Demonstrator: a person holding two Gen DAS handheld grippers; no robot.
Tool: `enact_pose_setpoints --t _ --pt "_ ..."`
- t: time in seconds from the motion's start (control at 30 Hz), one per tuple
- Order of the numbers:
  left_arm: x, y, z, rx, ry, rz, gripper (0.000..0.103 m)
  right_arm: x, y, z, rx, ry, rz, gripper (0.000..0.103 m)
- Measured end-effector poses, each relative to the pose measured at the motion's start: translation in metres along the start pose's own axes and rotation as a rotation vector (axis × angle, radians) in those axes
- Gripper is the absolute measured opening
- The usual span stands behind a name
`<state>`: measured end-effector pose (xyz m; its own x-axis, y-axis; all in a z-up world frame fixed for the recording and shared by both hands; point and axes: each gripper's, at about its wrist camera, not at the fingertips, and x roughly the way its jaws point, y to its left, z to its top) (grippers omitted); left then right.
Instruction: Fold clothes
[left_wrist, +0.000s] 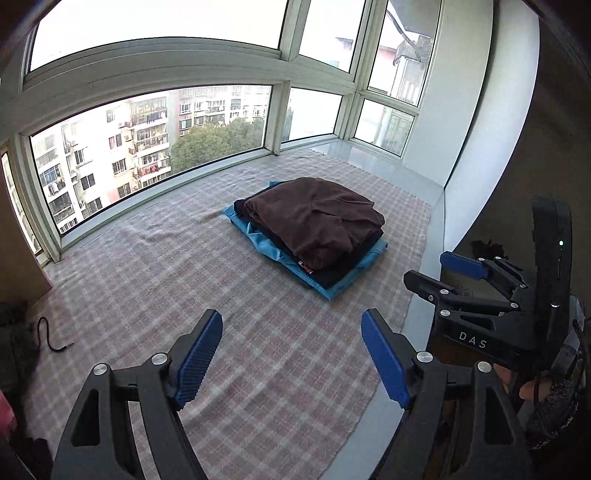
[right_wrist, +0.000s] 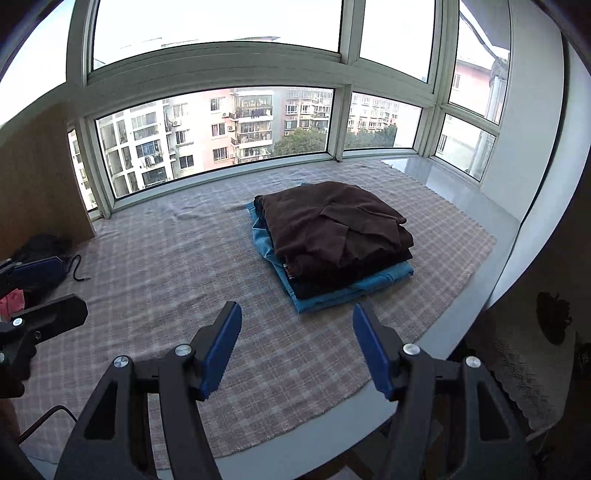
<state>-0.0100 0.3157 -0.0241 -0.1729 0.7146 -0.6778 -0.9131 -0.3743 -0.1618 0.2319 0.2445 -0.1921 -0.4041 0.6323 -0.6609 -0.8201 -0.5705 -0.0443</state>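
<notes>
Both wrist views face the window (left_wrist: 147, 147), sharing the clothes stack (right_wrist: 332, 236)

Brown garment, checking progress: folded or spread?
Folded: the brown garment lies as a compact rectangle atop the stack, both grippers open, away.

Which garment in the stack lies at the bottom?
The blue garment lies at the bottom, directly on the plaid cloth. The black one lies on it, and the brown one is on top.

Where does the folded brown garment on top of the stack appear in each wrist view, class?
Left wrist view: folded brown garment, right of centre, topping the stack.
Right wrist view: it sits just right of centre.
Shared landmark: the blue folded garment at the stack's bottom, on the pink checked cloth.
</notes>
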Motion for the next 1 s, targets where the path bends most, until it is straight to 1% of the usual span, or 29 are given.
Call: enact_pose_setpoints --t 0.17,0.3,0.37,0.47,0.53,0.67,0.8,0.9,1.0 --pt "-0.051 0.004 -0.026 0.03 -0.022 0.049 0.077 -0.047 0.022 -0.026 0.027 -0.007 -0.007 0.062" --pt "-0.081 0.004 -0.041 0.053 -0.028 0.012 0.079 -0.07 0.032 -0.043 0.013 -0.007 0.002 0.065" --pt "-0.088 0.005 -0.048 0.056 -0.014 -0.013 0.079 -0.078 0.035 -0.051 0.012 -0.008 -0.002 0.065" --pt "-0.096 0.01 -0.055 0.033 -0.004 -0.057 0.079 -0.087 0.036 -0.058 0.019 -0.013 -0.009 0.065" --pt "-0.103 0.013 -0.059 0.02 0.0 -0.052 0.079 -0.092 0.036 -0.061 0.024 -0.017 -0.011 0.065" --pt "-0.117 0.012 -0.064 0.037 -0.012 -0.035 0.079 -0.1 0.037 -0.064 0.016 -0.031 -0.037 0.065" --pt "-0.125 0.008 -0.067 0.04 -0.012 -0.054 0.079 -0.105 0.037 -0.065 0.011 -0.039 -0.049 0.065" --pt "-0.129 0.004 -0.069 0.045 -0.02 -0.055 0.079 -0.107 0.034 -0.066 0.01 -0.043 -0.06 0.065" --pt "-0.13 -0.002 -0.068 0.061 -0.021 -0.033 0.079 -0.108 0.03 -0.067 0.011 -0.046 -0.068 0.065"
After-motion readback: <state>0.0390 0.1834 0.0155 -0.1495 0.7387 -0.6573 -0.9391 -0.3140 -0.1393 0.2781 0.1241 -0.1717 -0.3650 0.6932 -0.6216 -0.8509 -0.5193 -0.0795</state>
